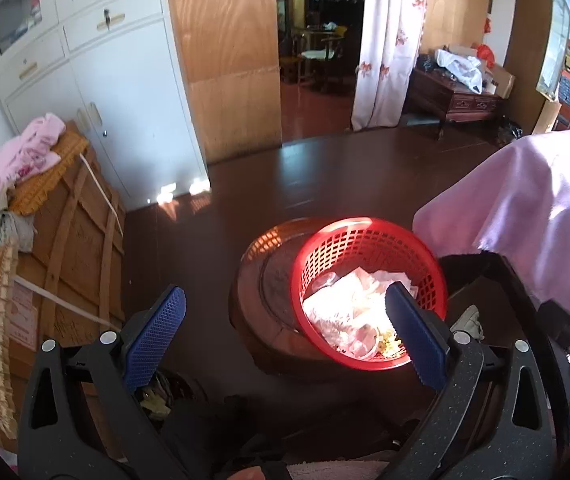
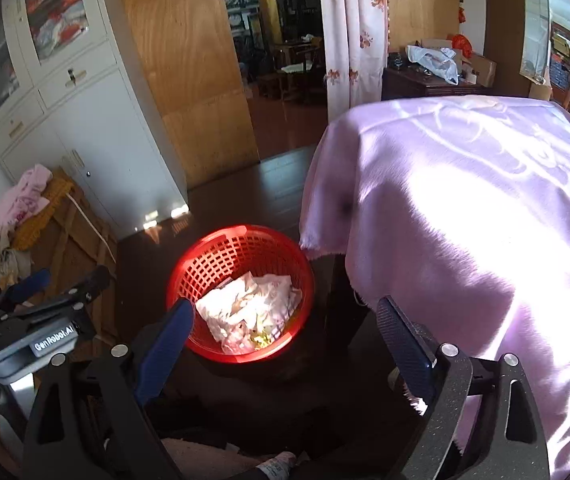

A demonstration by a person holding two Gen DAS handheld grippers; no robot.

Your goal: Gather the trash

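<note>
A red plastic mesh basket [image 1: 349, 248] [image 2: 221, 260] stands tilted on a round dark wooden stool [image 1: 261, 320]. Crumpled white paper trash [image 1: 345, 308] [image 2: 245, 308] and some yellowish scraps lie inside it. My left gripper [image 1: 285, 292] is open above the stool, its right blue pad [image 1: 413, 332] in front of the basket's contents, with nothing held. My right gripper [image 2: 285, 306] is open too and empty, its left blue pad [image 2: 165, 344] overlapping the basket's near rim. The left gripper [image 2: 61, 280] also shows at the left of the right wrist view.
A pink blanket [image 2: 485, 220] [image 1: 525, 208] drapes over furniture right of the basket. At the left, a wooden crate [image 1: 77, 240] is piled with clothes and mats. A white cabinet [image 1: 117, 100] stands behind it. Dark floor [image 1: 325, 176] runs to a doorway with a flowered curtain [image 1: 389, 40].
</note>
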